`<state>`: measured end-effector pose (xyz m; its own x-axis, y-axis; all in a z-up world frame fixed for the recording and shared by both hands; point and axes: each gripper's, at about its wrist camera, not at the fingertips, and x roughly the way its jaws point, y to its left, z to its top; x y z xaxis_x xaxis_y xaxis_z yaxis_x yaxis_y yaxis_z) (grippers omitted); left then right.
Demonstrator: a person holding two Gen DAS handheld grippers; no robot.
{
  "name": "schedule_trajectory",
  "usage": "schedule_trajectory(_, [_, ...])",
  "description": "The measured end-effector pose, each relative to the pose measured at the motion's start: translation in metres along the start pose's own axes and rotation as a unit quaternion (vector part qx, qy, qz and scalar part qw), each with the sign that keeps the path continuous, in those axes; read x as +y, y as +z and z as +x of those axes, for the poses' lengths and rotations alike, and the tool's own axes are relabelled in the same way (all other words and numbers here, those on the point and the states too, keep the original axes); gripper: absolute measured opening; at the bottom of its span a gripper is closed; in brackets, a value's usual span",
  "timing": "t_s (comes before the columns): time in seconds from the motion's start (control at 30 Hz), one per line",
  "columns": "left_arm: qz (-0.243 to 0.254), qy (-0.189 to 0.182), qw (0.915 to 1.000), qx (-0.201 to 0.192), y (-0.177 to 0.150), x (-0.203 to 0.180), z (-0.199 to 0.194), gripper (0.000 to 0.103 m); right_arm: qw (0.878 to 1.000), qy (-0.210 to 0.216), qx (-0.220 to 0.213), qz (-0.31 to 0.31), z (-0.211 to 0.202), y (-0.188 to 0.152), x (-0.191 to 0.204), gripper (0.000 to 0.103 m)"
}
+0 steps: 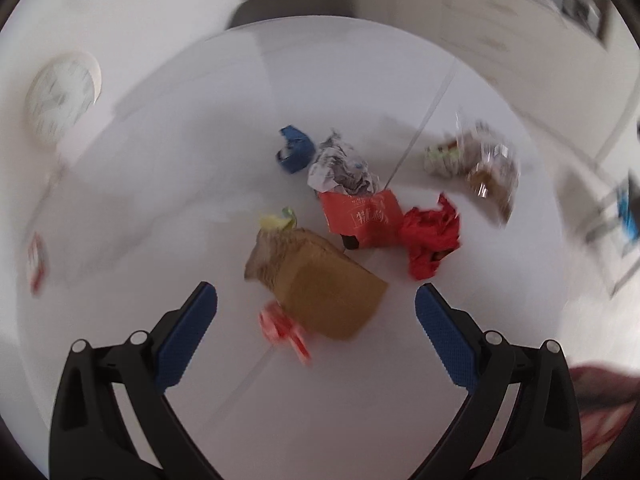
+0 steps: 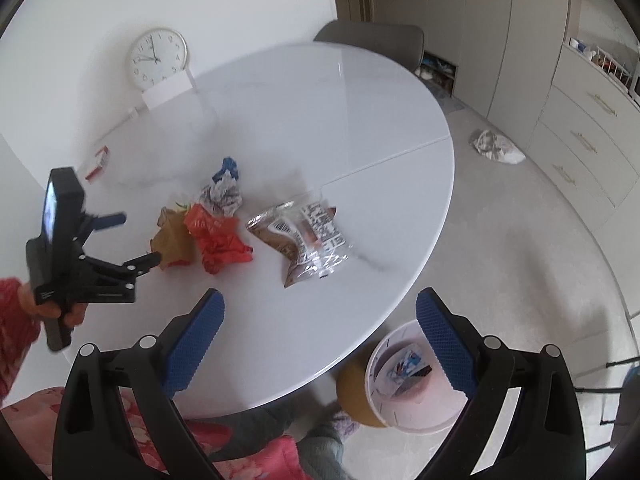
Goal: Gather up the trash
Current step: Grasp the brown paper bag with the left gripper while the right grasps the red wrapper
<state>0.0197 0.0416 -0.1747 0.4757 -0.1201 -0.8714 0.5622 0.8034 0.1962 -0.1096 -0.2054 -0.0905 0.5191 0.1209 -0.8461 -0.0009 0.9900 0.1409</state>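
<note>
Judging from how things lie, the collecting is barely begun: the white bin [image 2: 404,384] on the floor, below and just behind the right gripper's [image 2: 320,320] right-hand jaw, holds what looks like one or two printed wrappers, while nearly all the trash sits on the white glossy tabletop [image 2: 320,112]; both sets of jaws stand wide apart and hold nothing, the left gripper [image 1: 316,312] hanging over the pile with the brown paper bag [image 1: 320,284] directly between and just ahead of its jaws; that bag is stiff, creased kraft paper, boxy at one end and crumpled at the other; a small red-and-white wrapper [image 1: 280,328], blurred, lies against its near side; beyond the jaws come a flat red printed packet [image 1: 360,216], a wad of crumpled red paper or foil [image 1: 430,236], a grey-white ball of crushed newsprint [image 1: 340,168], a blue curled scrap [image 1: 294,150] and a yellow-green scrap [image 1: 276,220]; ahead of the right-hand jaw, apart from the pile, lies a clear crinkly plastic bag [image 1: 480,168], glossy and limp; a further crumpled bag [image 2: 496,148] lies on the floor, well apart.
</note>
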Motion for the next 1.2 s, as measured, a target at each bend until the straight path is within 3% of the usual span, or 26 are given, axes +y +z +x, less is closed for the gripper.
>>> schedule_trajectory(0.2, [0.146, 0.008, 0.9893, 0.003, 0.002, -0.013, 0.03, 0.095, 0.999, -0.015, 0.036, 0.017, 0.016, -0.003, 0.011, 0.096])
schedule_trajectory(0.37, [0.185, -0.013, 0.9827, -0.002, 0.006, -0.013, 0.045, 0.095, 0.997, -0.018, 0.059, 0.044, 0.029, -0.004, 0.018, 0.096])
schedule_trajectory(0.5, [0.182, -0.042, 0.9823, -0.009, 0.009, -0.003, 0.05, 0.085, 0.996, -0.017, 0.069, 0.052, 0.039, -0.002, 0.025, 0.096])
schedule_trajectory(0.6, [0.166, -0.068, 0.9838, -0.005, 0.012, 0.008, 0.052, 0.068, 0.996, -0.007, 0.075, 0.046, 0.049, 0.001, 0.033, 0.096])
schedule_trajectory(0.73, [0.135, -0.091, 0.9866, -0.009, 0.015, 0.022, 0.05, 0.056, 0.996, 0.019, 0.078, 0.024, 0.066, 0.007, 0.049, 0.088])
schedule_trajectory(0.97, [0.013, -0.14, 0.9897, -0.028, 0.018, 0.059, 0.034, 0.047, 0.994, 0.064, 0.086, 0.008, 0.109, 0.021, 0.074, 0.074])
schedule_trajectory(1.2, [-0.052, -0.151, 0.9861, -0.046, 0.018, 0.077, 0.023, 0.045, 0.986, 0.085, 0.099, 0.1, 0.155, 0.032, 0.082, 0.073])
